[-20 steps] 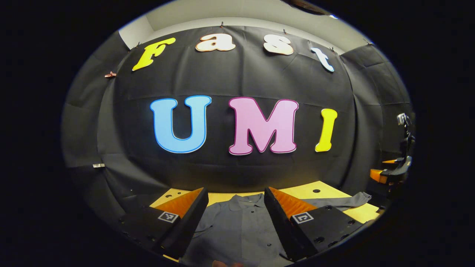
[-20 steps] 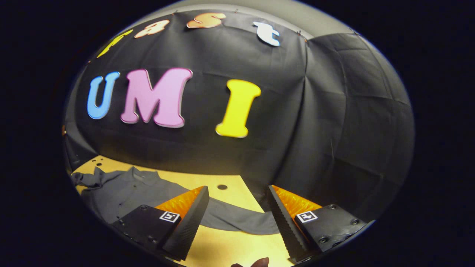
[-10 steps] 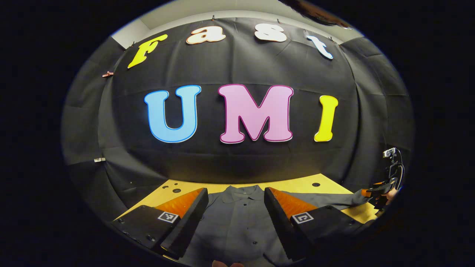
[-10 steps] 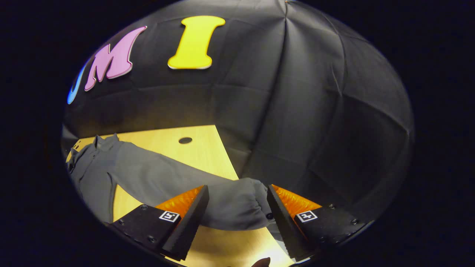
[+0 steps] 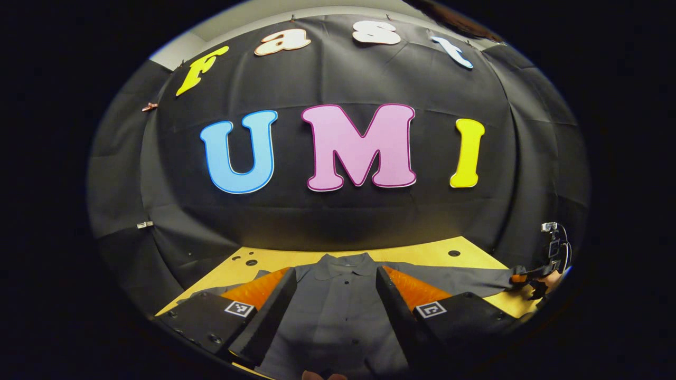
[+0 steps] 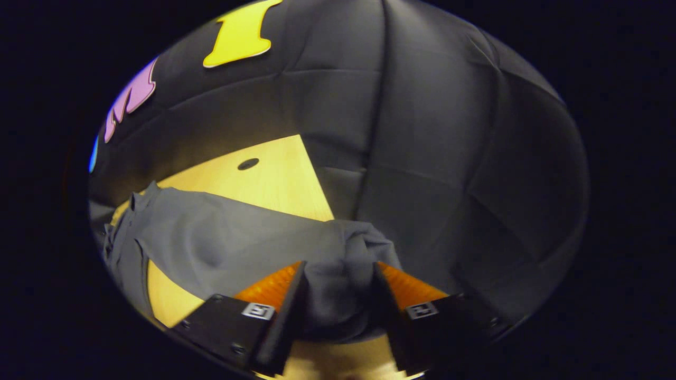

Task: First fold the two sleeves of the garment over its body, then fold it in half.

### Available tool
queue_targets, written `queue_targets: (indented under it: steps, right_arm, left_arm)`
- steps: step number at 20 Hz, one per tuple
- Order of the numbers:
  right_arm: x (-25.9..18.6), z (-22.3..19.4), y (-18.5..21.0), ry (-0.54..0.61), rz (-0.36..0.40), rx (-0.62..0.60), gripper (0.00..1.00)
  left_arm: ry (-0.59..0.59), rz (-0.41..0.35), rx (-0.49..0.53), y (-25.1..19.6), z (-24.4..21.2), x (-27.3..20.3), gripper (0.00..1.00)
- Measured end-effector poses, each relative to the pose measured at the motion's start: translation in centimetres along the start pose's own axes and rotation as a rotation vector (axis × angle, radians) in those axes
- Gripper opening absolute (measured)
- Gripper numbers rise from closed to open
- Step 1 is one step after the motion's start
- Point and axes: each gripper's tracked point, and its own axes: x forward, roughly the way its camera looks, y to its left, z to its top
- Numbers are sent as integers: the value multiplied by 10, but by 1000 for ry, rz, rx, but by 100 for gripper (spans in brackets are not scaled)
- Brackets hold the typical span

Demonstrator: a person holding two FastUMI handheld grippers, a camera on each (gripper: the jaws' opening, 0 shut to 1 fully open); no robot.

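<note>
Right gripper (image 6: 338, 295) pinching sleeve (image 6: 237, 248) cuff, ready to fold over shirt (image 5: 338, 311); left gripper (image 5: 332, 306) spread above shirt front.

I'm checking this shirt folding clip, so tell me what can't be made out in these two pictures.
- Left gripper view: the shirt's hem, cut off by the edge and the left tool.
- Left gripper view: the right tool, too small at the rim to judge.
- Right gripper view: the sleeve cuff, bunched between the tool's fingers; firmness unclear.
</note>
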Motion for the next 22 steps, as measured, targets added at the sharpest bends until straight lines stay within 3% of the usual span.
queue_targets:
  steps: [1, 4, 8, 12, 22]
  right_arm:
    - [8, 0, -3, -16, -27, -22, 66]
    - [3, -2, -18, -38, -90, -67, 8]
    - [-38, 31, -4, -179, -119, -185, 5]
    - [-94, 52, 22, -271, -152, -230, 5]
    - [-230, 60, 97, -452, -311, -245, 5]
  left_arm:
    - [-1, -1, 3, 0, 2, 1, 95]
    - [-4, -4, 6, 5, 0, 1, 98]
    - [-25, -21, 14, 21, 3, -6, 98]
    - [-51, -62, -16, 48, 3, -11, 98]
    - [-102, -82, -60, 171, 11, -32, 98]
